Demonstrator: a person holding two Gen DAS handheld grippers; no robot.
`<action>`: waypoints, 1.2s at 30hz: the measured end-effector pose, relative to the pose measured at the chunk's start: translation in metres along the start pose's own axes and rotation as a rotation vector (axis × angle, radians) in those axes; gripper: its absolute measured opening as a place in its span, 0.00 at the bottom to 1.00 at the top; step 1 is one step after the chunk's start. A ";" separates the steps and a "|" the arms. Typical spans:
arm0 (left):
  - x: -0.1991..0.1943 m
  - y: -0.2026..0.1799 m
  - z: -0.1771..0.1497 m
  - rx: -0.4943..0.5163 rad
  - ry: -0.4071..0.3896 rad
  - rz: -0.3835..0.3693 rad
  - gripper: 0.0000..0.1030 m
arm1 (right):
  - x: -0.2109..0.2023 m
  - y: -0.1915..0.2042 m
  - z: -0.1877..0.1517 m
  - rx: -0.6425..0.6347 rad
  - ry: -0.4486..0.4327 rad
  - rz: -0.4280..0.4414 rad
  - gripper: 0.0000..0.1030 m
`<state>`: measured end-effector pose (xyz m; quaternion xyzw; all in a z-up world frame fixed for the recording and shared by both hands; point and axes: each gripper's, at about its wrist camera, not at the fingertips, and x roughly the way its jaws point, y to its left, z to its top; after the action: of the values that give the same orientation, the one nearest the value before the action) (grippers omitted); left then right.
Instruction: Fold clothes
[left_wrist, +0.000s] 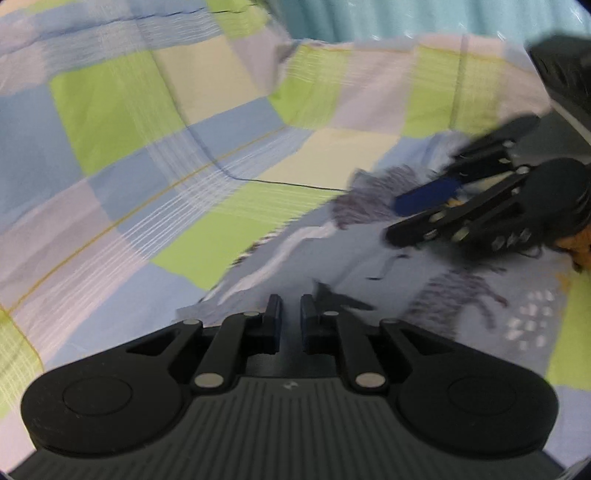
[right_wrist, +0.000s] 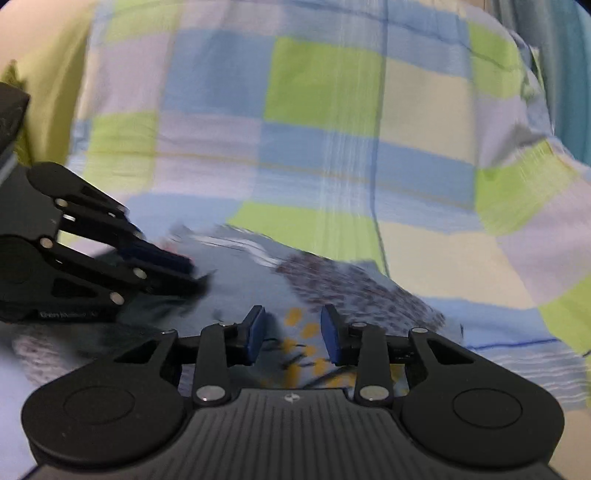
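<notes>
Two claws are in view. The left claw (left_wrist: 290, 317) has its two blue-padded fingers (left_wrist: 275, 319) drawn close, a narrow slit between them. Nothing can be made out in that slit, though blur leaves the very tips uncertain. It hangs low over the near edge of the garment (left_wrist: 424, 288). In the right wrist view the left claw comes in from the left, tips nearly together over the cloth.

The right claw (right_wrist: 293, 334) stands apart, a clear gap between its two blue pads (right_wrist: 330, 338), and the garment's yellow dots show through that gap. The pads do not press on anything. In the left wrist view the right claw (left_wrist: 397, 218) enters from the right, tilted, tips over the garment's far part; whether it touches the cloth is lost in blur.

There is one garment (right_wrist: 351, 291): pale blue, printed with grey-purple striped patches, small white marks and yellow dots. It lies spread and somewhat rumpled on the bed just ahead of both claws, between them and the open bedcover.

One bedcover (left_wrist: 155, 155) lies under it all, checked in green, blue, lilac and cream, with creases running across it. A teal curtain (left_wrist: 406, 18) hangs beyond the far edge. Both views are smeared by motion.
</notes>
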<state>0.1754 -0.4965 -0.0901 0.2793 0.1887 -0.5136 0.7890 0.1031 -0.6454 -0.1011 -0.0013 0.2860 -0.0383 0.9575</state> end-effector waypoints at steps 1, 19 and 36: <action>0.001 0.006 -0.002 -0.006 0.005 0.011 0.11 | 0.002 -0.008 -0.002 0.028 0.003 -0.022 0.28; -0.014 -0.001 -0.004 0.107 0.136 0.133 0.11 | -0.069 -0.027 -0.010 0.057 -0.003 -0.264 0.38; -0.115 -0.092 -0.034 0.527 -0.007 -0.027 0.69 | -0.106 0.088 -0.076 -0.603 0.128 -0.147 0.63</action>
<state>0.0441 -0.4229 -0.0719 0.4708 0.0495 -0.5566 0.6827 -0.0204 -0.5484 -0.1083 -0.3033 0.3435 -0.0211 0.8886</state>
